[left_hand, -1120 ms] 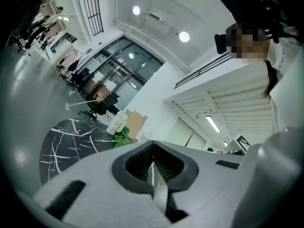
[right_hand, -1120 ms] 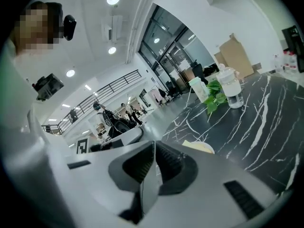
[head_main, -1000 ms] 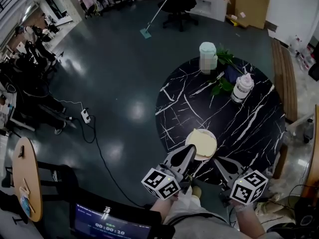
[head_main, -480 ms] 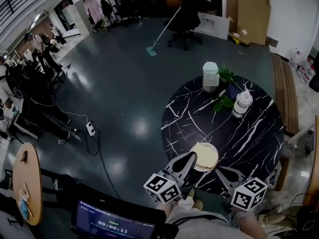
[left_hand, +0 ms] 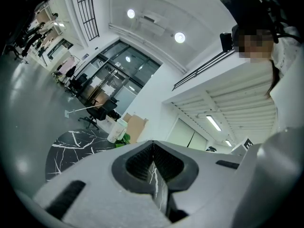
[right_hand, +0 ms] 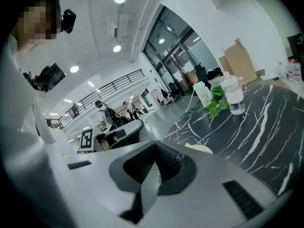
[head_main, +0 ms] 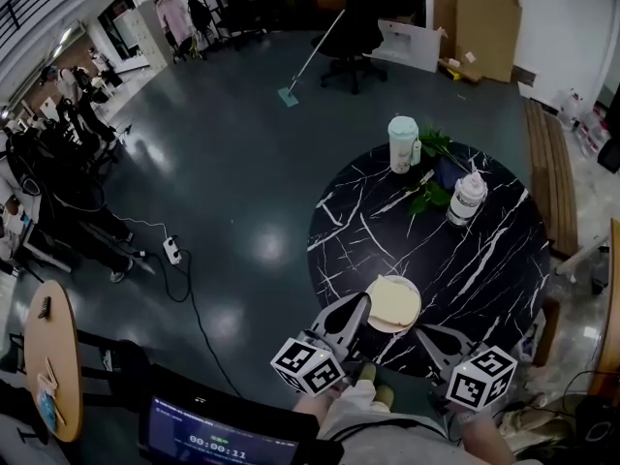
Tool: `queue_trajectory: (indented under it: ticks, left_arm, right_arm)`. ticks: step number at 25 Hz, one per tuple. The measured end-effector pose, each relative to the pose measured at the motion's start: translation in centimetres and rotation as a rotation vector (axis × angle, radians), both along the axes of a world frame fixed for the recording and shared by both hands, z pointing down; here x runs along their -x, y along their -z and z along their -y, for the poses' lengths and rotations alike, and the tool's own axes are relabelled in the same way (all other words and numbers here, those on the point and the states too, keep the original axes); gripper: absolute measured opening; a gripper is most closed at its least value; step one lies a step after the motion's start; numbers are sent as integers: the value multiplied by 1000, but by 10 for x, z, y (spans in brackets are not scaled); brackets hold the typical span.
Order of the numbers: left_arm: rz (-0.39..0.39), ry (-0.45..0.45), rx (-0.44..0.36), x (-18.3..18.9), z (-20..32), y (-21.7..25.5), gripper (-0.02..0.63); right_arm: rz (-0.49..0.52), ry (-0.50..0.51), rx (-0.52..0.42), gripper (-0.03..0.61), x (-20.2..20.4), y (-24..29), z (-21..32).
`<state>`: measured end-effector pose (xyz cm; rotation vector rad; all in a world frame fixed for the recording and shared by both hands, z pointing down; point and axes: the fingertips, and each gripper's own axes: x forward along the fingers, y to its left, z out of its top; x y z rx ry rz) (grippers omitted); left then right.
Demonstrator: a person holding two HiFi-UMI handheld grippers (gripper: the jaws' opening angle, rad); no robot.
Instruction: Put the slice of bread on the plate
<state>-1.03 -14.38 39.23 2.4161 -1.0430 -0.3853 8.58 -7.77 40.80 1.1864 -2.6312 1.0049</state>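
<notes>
Down at the bottom edge, both tools are clenched and empty. The left tool has its jaws pressed tip to tip with nothing between them, and its nose sits just beside the left rim of the plate. The right tool is pinched shut as well, hanging over the near edge of the black, white-veined counter to the right of the plate.

Just past those tips is the slice of bread, pale and lying flat on the white plate, covering most of it. The plate sits near the front of the round counter.

Across a bare stretch of dark marble, a clear bottle with a white cap stands upright toward the far right. Green leafy sprigs lie just beside it. Beyond them, at the far edge, a pale cup stands upright.

Past the counter, the glossy grey floor runs back to a mop with its head on the ground. Behind that are a dark office chair and flat cardboard leaning against the wall.
</notes>
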Motion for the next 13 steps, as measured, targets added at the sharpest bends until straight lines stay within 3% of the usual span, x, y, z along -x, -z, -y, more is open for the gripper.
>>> queue_trajectory:
  ticks: [13]
  left_arm:
    - [4,5,-3,2,1,2,6]
  right_arm:
    - [10,7,6,9,6,-1,2]
